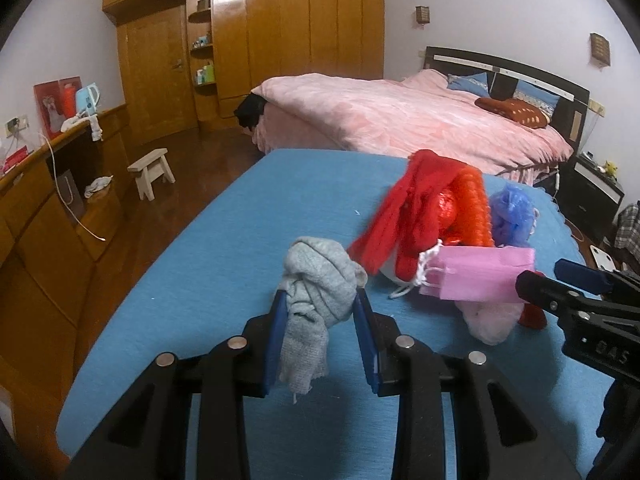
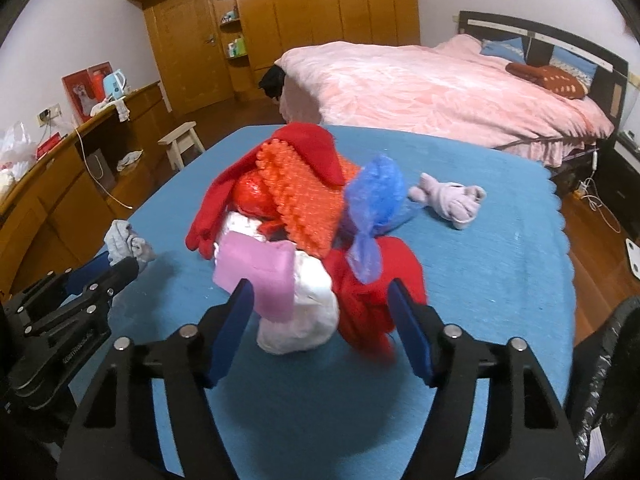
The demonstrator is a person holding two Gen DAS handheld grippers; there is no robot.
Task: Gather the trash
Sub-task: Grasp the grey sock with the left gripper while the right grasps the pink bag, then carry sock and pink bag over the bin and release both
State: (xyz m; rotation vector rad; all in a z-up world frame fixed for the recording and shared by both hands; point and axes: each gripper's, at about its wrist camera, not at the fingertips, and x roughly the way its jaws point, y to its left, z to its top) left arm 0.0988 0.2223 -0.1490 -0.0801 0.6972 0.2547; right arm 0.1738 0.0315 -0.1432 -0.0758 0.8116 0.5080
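mirrored "BAS" lettering on right tongs (image 1: pixel 560 280), otherwise unreadable

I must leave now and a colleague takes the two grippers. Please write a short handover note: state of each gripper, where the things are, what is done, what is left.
Left gripper: shut on the grey cloth, lifted off the blue table cover.
Right gripper: jaws around the near edge of the pile, pressing nothing yet.
Pile: pink paper, white bag, red cloth, orange mesh, blue bag, mid-table.
Lilac cloth lies apart, farther back.
Black bag at right edge.
Done: grey cloth picked.
Left: the pile, the lilac cloth.
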